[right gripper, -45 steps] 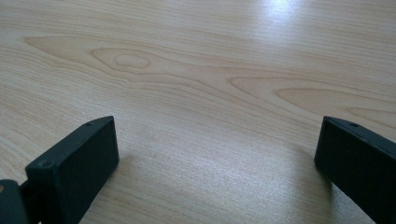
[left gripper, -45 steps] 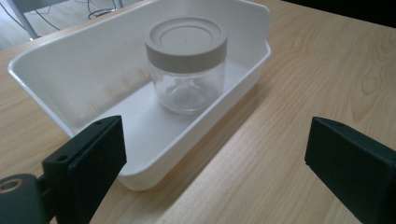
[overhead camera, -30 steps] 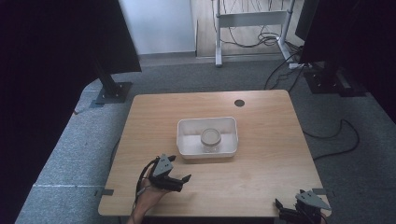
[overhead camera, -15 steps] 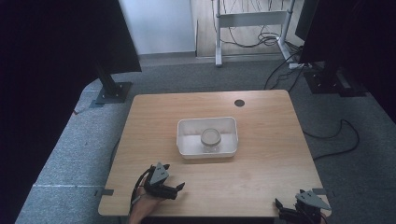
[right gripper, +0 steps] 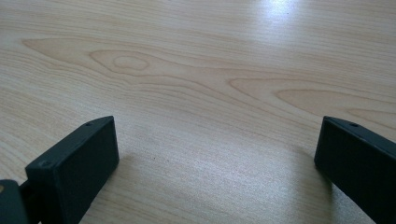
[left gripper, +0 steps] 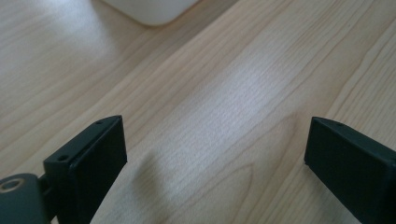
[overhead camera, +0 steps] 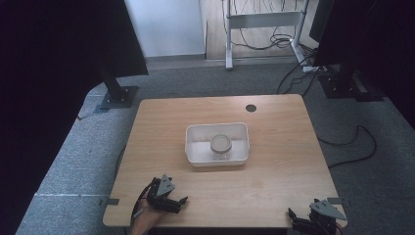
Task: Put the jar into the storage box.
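While the right gripper (overhead camera: 299, 219) sits unmoved at near-right table (overhead camera: 274, 176) edge, jaws wide apart, the left gripper (overhead camera: 177, 203) has pulled back toward near-left edge, jaws also spread, nothing held. Farther off, mid-table: white tray (overhead camera: 192, 147) w/ jar (overhead camera: 220, 147) inside; left gripper view catches just the tray's corner (left gripper: 149, 10).

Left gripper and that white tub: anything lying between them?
Nothing: in the high view, bare table separates the left gripper from the tub.

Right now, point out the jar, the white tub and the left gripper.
jar (overhead camera: 220, 144), high view, on its round lid.
white tub (overhead camera: 193, 145), high view, on its left wall.
left gripper (overhead camera: 182, 203), high view, midway between its open fingers.
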Available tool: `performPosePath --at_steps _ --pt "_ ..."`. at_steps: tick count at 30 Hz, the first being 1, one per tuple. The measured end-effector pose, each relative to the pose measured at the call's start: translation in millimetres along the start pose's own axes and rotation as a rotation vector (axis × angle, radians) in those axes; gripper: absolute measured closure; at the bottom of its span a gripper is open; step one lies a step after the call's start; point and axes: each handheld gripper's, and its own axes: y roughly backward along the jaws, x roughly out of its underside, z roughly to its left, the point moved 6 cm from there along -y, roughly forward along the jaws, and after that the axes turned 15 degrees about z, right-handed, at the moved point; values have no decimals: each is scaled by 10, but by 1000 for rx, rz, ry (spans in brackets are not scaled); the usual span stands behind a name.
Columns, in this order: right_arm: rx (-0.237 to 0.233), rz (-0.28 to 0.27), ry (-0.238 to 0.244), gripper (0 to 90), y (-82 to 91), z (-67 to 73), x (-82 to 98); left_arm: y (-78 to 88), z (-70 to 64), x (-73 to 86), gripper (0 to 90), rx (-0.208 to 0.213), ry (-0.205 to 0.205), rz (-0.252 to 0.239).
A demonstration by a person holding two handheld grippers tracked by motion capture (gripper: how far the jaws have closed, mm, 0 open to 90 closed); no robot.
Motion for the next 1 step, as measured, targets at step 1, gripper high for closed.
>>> performPosePath --at_steps 1 --pt "0 0 -1 0 -1 1 -1 -6 3 8 54 2 3 4"
